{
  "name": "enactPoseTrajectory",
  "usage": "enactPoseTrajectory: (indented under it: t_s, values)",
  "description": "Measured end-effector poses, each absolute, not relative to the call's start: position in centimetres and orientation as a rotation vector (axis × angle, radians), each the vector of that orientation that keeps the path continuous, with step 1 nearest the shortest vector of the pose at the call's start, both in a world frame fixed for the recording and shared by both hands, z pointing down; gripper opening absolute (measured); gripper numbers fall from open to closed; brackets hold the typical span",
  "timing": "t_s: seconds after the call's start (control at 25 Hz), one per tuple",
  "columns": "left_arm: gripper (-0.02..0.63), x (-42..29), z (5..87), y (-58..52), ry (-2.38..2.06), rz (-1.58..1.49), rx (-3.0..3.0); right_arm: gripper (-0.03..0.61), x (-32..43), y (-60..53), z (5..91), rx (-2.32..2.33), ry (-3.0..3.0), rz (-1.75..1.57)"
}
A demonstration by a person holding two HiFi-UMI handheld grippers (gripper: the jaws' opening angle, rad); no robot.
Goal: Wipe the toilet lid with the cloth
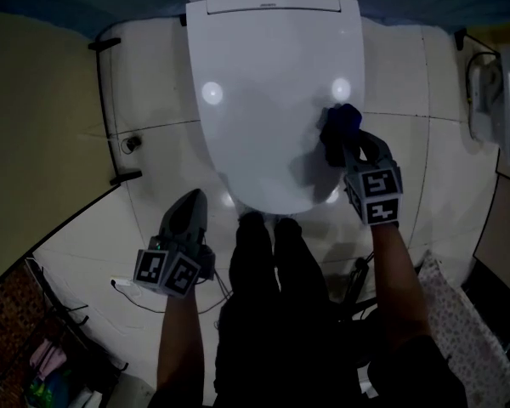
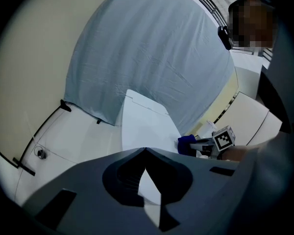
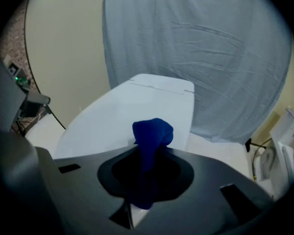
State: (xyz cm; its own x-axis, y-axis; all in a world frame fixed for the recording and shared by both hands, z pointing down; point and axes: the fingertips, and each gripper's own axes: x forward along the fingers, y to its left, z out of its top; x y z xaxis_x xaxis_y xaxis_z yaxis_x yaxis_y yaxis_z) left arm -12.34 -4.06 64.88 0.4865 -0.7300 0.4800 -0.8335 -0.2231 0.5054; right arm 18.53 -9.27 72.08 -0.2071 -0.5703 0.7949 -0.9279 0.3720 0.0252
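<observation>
The white toilet lid (image 1: 268,92) lies closed in the middle of the head view. My right gripper (image 1: 347,150) is shut on a bunched dark blue cloth (image 1: 338,131), which rests on the lid's right side near its edge. In the right gripper view the blue cloth (image 3: 150,146) sticks up between the jaws over the toilet lid (image 3: 137,111). My left gripper (image 1: 187,215) hangs left of the lid's front end, above the floor, jaws shut with nothing in them. The left gripper view shows the toilet lid (image 2: 144,126), the blue cloth (image 2: 187,144) and the right gripper (image 2: 202,145).
A pale blue sheet (image 3: 196,48) hangs behind the toilet. White floor panels (image 1: 157,168) surround the base, with a black cable (image 1: 110,109) at the left. A white bin or fixture (image 1: 501,113) stands at the far right. The person's dark legs (image 1: 268,287) stand just before the lid.
</observation>
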Motion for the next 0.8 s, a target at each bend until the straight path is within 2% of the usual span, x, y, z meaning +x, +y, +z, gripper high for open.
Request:
enactPoseTrajectory:
  t_s: [0.28, 0.48, 0.68, 0.8]
  values:
    - [-0.011, -15.1, 65.2, -1.0, -1.359, 0.147, 1.910, 0.055, 2.0, -7.9, 67.0, 0.967, -2.276, 0.586]
    - [-0.011, -17.6, 65.4, 0.8, -1.433, 0.142, 1.857, 0.055, -8.3, -4.1, 66.8, 0.681, -2.421, 0.649]
    - [-0.011, -18.0, 66.0, 2.1, -1.456, 0.142, 1.820, 0.055, -9.9, -1.2, 71.7, 0.678, -2.299, 0.998]
    - [-0.011, -17.9, 66.2, 2.4, -1.457, 0.144, 1.814, 0.055, -6.3, 0.0, 75.6, 0.750, -2.151, 0.967]
